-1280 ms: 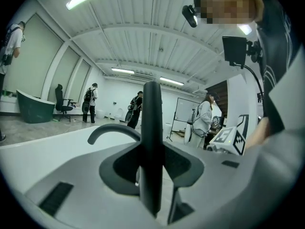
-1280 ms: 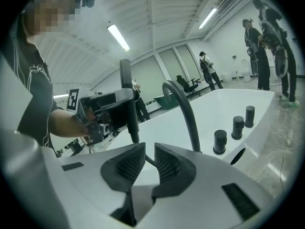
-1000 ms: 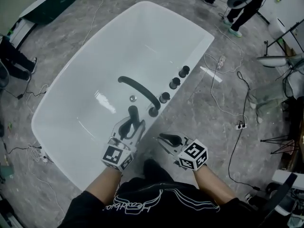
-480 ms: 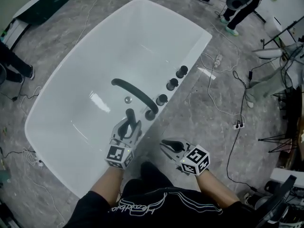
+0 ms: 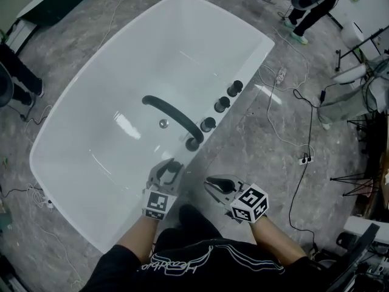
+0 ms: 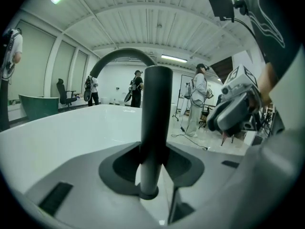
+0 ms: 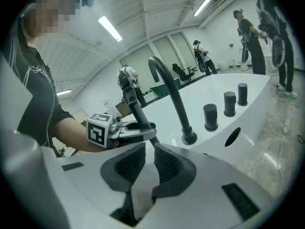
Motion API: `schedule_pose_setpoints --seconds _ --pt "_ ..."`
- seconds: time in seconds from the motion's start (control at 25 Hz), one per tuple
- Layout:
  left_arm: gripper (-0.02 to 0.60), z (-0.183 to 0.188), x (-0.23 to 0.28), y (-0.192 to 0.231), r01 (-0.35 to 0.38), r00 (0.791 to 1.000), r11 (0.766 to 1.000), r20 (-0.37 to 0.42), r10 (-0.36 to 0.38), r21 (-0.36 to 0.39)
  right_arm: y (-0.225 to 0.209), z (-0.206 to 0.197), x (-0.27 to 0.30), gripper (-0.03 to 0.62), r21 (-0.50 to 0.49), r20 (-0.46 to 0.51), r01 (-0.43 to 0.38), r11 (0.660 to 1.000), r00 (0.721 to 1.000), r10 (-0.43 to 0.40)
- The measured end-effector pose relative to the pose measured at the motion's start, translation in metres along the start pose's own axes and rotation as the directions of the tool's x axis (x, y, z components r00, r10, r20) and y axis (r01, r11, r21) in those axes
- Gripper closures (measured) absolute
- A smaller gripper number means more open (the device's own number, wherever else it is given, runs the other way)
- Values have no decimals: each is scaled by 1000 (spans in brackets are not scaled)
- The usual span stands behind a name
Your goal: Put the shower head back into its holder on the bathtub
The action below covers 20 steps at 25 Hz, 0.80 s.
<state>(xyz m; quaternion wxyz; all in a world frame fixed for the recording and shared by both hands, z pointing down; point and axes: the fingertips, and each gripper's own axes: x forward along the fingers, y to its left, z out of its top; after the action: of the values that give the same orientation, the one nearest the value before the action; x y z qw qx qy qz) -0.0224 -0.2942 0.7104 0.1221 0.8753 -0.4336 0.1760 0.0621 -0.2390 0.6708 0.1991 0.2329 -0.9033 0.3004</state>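
Bathtub (image 5: 182, 41): drain (image 5: 163, 123) inside, spout (image 5: 173, 111) arcs over. L gripper (image 5: 167, 170) clamps shower head (image 6: 156, 109); R gripper (image 7: 145, 151) jaws slightly apart, nothing betw. Holder hole (image 7: 232, 136) on rim nr spout, knobs (image 5: 222, 104).

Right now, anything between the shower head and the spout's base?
No: head view shows bare white rim between spout base and the shower head in the left gripper.

Bright, even light fell from ceiling strip lights (image 7: 109, 27). Glare streaked the white bathtub (image 5: 109, 102). Both gripper views curved strongly toward dark, vignetted edges.
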Motion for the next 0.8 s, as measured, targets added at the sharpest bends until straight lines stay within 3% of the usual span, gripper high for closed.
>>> schedule_pose_setpoints --seconds 0.28,0.56,0.8 --pt "448 -8 4 -6 7 999 999 -37 -6 41 6 -1 3 531 -4 -5 -12 1000 1000 12" --pt "425 -19 3 -10 46 994 999 -100 -47 -6 15 2 -1 531 -14 8 -4 1000 1000 5" --pt "371 -28 -24 -9 51 991 992 -119 -65 -119 22 18 -12 531 -31 67 57 998 996 -55"
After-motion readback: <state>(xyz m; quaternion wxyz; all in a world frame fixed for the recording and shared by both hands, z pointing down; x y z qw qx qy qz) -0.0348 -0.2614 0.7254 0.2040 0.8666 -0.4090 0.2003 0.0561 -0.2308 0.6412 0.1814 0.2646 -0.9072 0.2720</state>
